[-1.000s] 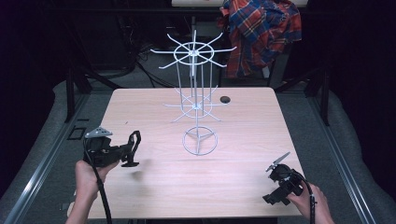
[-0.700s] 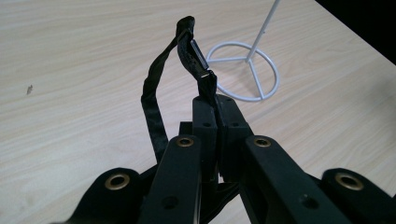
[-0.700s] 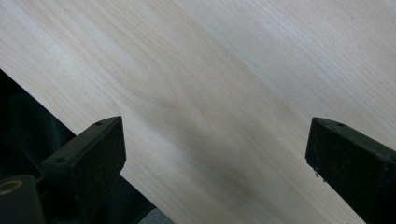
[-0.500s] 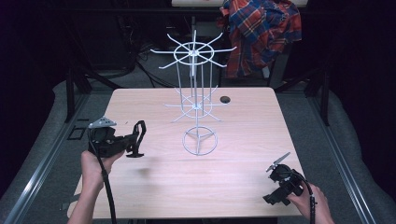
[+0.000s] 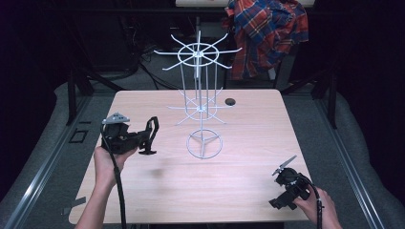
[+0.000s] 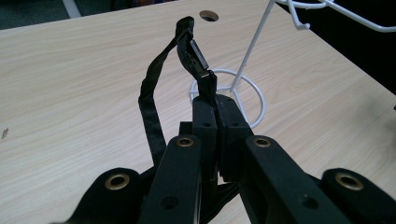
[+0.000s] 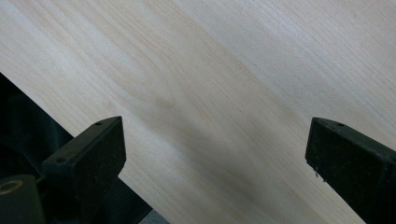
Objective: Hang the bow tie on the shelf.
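Strap (image 6: pixel 154 84) pinched in the closed left tool (image 5: pixel 152 138) near the table's (image 5: pixel 248 191) left edge; right tool (image 7: pixel 215 163) gapes empty.

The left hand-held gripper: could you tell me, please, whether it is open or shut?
Shut. The left hand-held gripper has its jaws pressed together on a black strap, which loops up from them above the table.

No legible text or signs

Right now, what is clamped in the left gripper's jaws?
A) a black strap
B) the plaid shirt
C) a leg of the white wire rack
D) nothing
A: in the left gripper view the left gripper is shut on a black strap that loops above the table.
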`<state>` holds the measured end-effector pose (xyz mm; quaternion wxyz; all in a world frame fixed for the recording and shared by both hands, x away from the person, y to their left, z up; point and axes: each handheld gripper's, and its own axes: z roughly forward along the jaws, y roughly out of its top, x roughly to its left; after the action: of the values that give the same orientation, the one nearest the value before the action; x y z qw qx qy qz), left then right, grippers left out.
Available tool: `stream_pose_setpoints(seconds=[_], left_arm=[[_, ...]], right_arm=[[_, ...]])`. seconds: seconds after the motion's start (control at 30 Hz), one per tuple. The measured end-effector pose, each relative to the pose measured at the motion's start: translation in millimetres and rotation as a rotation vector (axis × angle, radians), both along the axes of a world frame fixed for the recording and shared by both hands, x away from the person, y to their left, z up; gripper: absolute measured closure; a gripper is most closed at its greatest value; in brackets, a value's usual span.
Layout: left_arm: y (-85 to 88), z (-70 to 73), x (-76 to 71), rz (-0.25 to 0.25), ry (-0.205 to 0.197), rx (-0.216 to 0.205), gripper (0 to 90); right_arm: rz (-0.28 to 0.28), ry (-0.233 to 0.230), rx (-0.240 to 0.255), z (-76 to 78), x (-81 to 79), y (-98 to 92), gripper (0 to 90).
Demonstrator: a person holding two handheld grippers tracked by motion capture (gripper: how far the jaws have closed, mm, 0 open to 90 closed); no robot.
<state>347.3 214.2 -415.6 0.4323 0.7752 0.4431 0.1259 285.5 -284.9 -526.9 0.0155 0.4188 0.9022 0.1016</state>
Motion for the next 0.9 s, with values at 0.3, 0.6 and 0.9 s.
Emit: stream_pose_setpoints(seconds=[0.3,0.6,0.9], left_arm=[[-11.2,4.8,3.0,-0.014,-0.021,-0.017,88.0],[-18.3,6.7,11.4,-0.014,-0.036,-0.025,88.0],[-24.9,10.8,22.7,0.004,-0.055,-0.042,88.0]], right_arm=[[-0.008,-0.01,0.013,-0.2,-1.1,1.0,4.7],[-0.004,0.011,0.011,-2.9,1.5,1.2,4.8],[-0.002,-0.005,0.002,-1.4,0.3,1.8,4.7]])
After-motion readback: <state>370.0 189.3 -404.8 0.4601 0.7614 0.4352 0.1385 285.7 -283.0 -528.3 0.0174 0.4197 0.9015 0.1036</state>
